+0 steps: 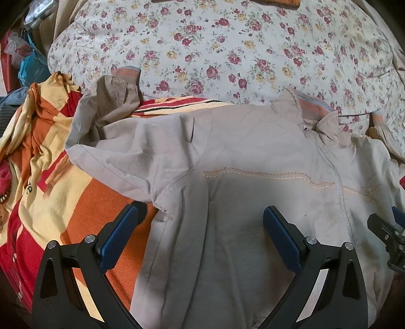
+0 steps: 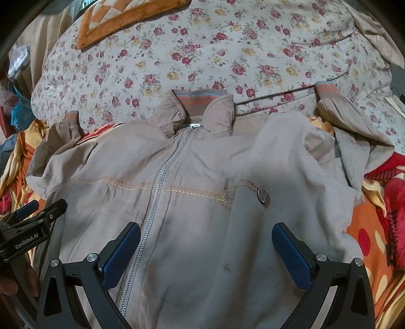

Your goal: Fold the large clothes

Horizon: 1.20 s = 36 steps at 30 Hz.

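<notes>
A beige zip-up jacket [image 2: 197, 177] lies front side up on the bed, zipper [image 2: 162, 177] closed, striped ribbed collar [image 2: 197, 98] at the far end. Its sleeves spread to both sides, one cuff [image 1: 126, 73] far left and one cuff [image 2: 327, 89] far right. In the left wrist view the jacket [image 1: 240, 164] fills the centre. My left gripper [image 1: 201, 217] hovers open over the jacket's left side near the armpit seam. My right gripper [image 2: 206, 234] hovers open over the chest, right of the zipper. Neither holds cloth.
A floral quilt [image 2: 227, 50] covers the bed beyond the collar. An orange, red and yellow blanket [image 1: 63, 177] lies under and left of the jacket. An orange checkered cushion [image 2: 121, 20] sits at the far left. Bags and clutter [image 1: 27, 58] stand off the bed's left side.
</notes>
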{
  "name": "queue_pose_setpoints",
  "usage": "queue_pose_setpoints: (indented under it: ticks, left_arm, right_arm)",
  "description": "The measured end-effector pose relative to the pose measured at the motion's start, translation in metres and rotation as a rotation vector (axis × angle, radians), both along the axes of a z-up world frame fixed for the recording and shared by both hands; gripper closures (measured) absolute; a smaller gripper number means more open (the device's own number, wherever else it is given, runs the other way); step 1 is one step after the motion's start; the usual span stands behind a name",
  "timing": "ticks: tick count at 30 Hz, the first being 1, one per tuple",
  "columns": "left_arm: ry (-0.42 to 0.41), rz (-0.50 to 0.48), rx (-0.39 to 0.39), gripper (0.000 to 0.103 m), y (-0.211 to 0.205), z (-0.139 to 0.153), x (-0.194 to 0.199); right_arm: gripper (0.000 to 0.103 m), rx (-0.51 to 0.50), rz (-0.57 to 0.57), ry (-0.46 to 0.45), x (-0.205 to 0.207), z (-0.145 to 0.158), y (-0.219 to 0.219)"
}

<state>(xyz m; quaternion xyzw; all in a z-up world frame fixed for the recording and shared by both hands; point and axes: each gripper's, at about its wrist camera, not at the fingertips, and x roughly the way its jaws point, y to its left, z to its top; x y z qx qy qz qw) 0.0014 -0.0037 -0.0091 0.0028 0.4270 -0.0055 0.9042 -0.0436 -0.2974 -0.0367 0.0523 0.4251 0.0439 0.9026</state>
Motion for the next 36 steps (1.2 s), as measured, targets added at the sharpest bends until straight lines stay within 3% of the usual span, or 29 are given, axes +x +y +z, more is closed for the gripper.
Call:
queue_pose_setpoints:
  ticks: [24,32,36]
  left_arm:
    - [0.009,0.007,-0.003,0.003,0.003,-0.003,0.0]
    - [-0.013,0.05,-0.065,0.003,0.017,0.012,0.003]
    - [0.017,0.075,-0.088,0.003,0.031,0.017,0.007]
  right_arm:
    - [0.0,-0.003,0.004,0.018,0.002,-0.006,0.001]
    - [0.0,0.012,0.005,0.02,0.002,-0.006,0.001]
    - [0.0,0.018,0.01,0.014,0.0,-0.004,0.002]
